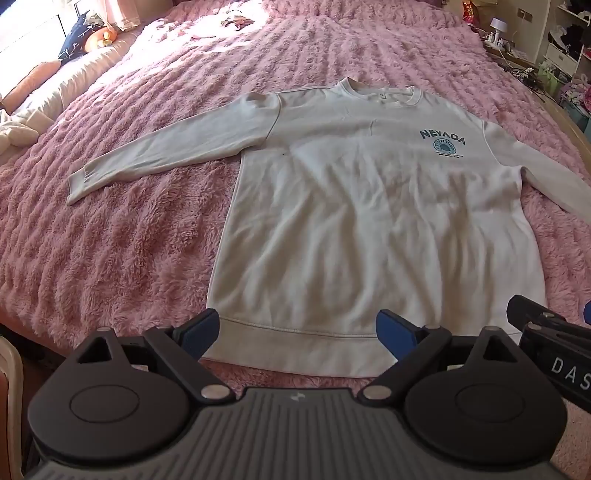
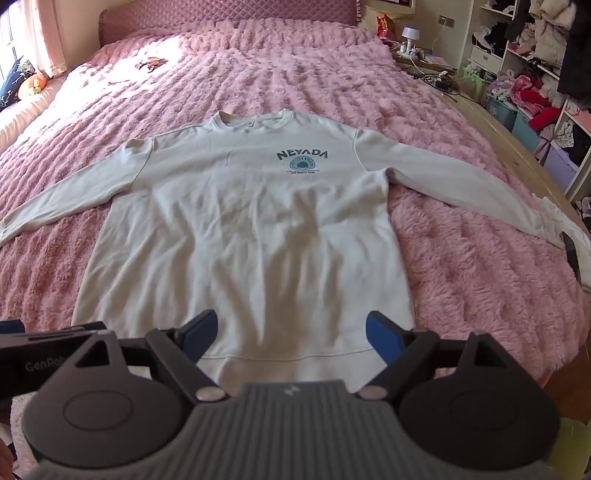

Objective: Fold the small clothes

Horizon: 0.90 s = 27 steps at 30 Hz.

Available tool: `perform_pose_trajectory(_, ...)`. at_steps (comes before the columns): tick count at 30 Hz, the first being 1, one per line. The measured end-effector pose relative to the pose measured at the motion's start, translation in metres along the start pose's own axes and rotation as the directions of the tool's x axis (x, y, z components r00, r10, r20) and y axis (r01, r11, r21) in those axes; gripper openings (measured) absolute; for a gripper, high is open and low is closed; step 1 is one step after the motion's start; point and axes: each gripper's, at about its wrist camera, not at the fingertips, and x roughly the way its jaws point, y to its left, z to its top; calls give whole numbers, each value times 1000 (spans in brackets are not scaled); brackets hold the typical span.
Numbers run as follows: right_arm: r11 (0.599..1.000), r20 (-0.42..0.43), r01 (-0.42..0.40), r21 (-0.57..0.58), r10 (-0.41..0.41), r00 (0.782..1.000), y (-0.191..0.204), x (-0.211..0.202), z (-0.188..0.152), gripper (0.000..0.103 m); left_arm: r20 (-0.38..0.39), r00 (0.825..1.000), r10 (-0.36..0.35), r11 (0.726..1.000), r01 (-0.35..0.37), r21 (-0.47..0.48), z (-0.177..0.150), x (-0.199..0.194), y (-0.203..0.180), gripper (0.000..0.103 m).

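I hold two hand-held grippers, one per hand, and there is one sweatshirt in front of them. My left hand-held gripper has its two blue-padded fingers spread wide, holding nothing; they hover at the hem, one finger by the hem's left corner, the other over the middle of the band. My right hand-held gripper is just as wide apart and also empty, its fingers framing the right half of the hem. Whether any pad actually touches the cloth I cannot tell. Each tool shows at the edge of the other's view, so the two sit side by side at the near end of the bed.

The sweatshirt is white and lies flat, front up, on the pink fluffy blanket, hem nearest me and collar away. Its body is lightly wrinkled. Both sleeves are spread outward: the left one angles toward the blanket's left side with its cuff lying flat, the right one runs off toward the bed's right edge. A dark "NEVADA" print with a round emblem sits on the chest.

Farther off, one small brownish item lies on the blanket in a sunlit patch. Beyond the bed stand a pink headboard, a small lamp, and shelves stuffed with clothes at right.
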Motion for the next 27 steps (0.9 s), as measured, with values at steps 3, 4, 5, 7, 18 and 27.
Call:
perform_pose_trajectory(3, 1000, 2, 1, -1, -1, 1000, 0, 0, 0, 83, 0, 1000, 1, 1000, -1, -1, 0, 0, 0, 103)
perform_pose_trajectory(4, 1000, 2, 2, 0, -2, 1000, 0, 0, 0, 83, 0, 1000, 1, 1000, -1, -1, 1, 1, 1, 103)
perform_pose_trajectory(5, 1000, 2, 2, -1, -2, 1000, 0, 0, 0, 83, 0, 1000, 1, 1000, -1, -1, 1, 1, 1, 103)
perform_pose_trajectory(7, 1000, 1, 2, -1, -2, 1000, 1, -1, 0, 83, 0, 1000, 3, 1000, -3, -1, 1, 0, 2, 103)
perform_pose_trajectory(18, 1000, 0, 2, 0, -2, 1000, 0, -3, 1, 83, 0, 1000, 3, 1000, -3, -2, 3, 0, 5, 103)
perform_pose_trajectory(27, 1000, 0, 3, 0, -3, 1000, 0, -3, 1, 83, 1, 1000, 3, 1000, -3, -1, 3, 1, 5, 103)
